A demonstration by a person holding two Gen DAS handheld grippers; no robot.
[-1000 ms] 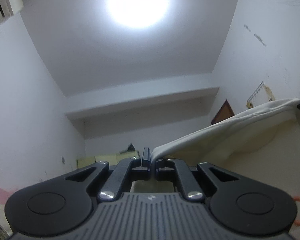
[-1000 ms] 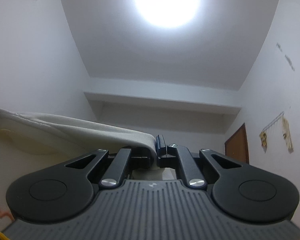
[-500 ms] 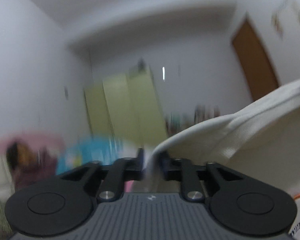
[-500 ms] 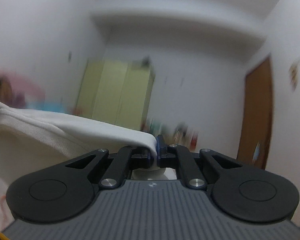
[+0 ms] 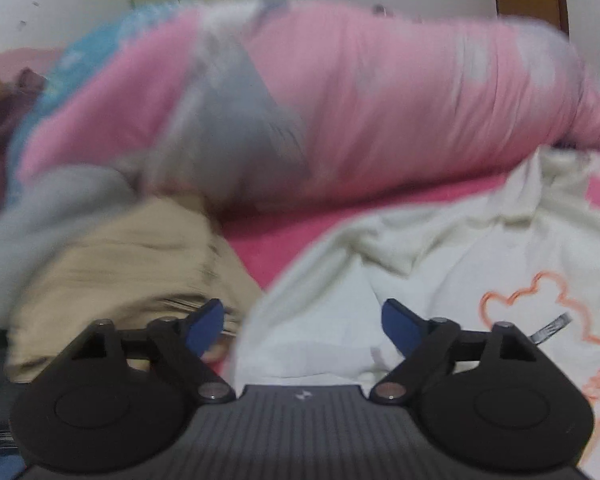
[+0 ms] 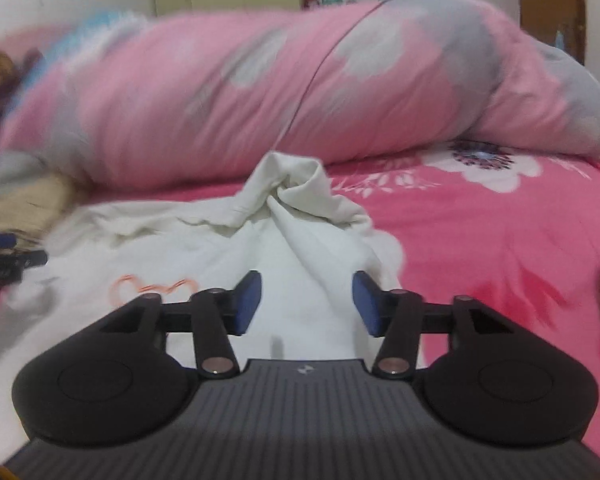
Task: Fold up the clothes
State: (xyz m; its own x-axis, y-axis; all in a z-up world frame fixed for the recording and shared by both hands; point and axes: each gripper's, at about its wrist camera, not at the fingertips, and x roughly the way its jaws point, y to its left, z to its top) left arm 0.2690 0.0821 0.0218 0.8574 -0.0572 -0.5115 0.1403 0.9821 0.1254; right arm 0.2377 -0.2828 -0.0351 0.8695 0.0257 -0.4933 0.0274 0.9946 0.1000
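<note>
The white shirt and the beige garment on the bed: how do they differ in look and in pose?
The white shirt is pale cream with an orange outline print, while the beige garment is tan and shows no print. The white shirt lies spread wide over the pink sheet, whereas the beige garment sits bunched in a heap to the left. Both are unfolded and rest on the same bed, in front of the pink quilt.

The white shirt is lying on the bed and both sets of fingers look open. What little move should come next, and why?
Probably smooth it flat first. The white shirt lies rumpled on the pink bed, one end bunched into a peak. The left gripper and right gripper are opening over the cloth, pinching nothing, so either could take that bunched end and pull it out.
</note>
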